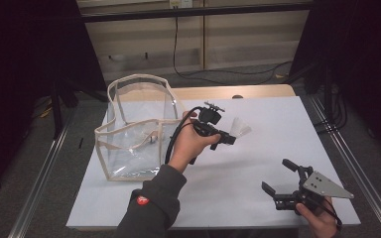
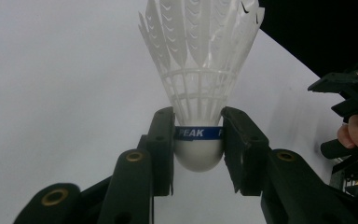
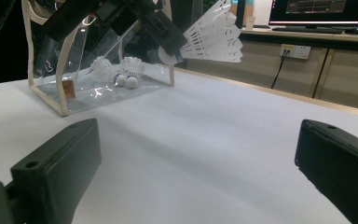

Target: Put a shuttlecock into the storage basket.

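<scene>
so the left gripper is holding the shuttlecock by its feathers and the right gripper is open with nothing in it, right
Not quite. The left gripper holds the shuttlecock by its white cork base, at the blue band, as the left gripper view shows. The feathers stick out free beyond the jaws. The right gripper is indeed open with nothing in it.

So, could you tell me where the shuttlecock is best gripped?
At the round cork base, as the left gripper does now: jaws from both sides across the blue band of the shuttlecock. The cork looks firm, while the flared feather skirt would probably crush.
</scene>
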### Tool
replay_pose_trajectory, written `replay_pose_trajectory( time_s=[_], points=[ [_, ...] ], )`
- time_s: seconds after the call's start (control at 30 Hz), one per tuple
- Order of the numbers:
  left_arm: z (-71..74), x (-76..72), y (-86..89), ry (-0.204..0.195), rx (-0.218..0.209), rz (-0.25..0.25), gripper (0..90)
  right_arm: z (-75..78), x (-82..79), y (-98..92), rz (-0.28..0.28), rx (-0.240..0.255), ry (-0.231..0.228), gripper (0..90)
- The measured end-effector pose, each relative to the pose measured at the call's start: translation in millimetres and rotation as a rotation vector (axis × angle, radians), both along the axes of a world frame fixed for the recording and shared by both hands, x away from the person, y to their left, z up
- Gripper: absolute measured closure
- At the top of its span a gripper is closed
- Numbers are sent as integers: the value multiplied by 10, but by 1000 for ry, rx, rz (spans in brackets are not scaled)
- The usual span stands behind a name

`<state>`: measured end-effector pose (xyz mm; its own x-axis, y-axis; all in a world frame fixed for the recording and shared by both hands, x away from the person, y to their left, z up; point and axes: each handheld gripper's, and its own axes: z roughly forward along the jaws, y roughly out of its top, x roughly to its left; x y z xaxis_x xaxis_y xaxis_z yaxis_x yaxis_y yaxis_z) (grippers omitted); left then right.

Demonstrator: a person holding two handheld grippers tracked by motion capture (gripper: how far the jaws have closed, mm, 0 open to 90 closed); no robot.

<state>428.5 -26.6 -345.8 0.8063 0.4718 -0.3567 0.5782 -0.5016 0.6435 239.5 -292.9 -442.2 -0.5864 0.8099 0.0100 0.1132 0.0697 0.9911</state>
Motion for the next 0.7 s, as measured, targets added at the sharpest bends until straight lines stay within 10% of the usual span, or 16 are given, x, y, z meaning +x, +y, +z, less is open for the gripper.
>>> replay_pose_trajectory(
  time_s=[0.7],
  points=[
    [148,5,102,1,17,-6,655,2,-2,-1,0,-2,0,1]
  ],
)
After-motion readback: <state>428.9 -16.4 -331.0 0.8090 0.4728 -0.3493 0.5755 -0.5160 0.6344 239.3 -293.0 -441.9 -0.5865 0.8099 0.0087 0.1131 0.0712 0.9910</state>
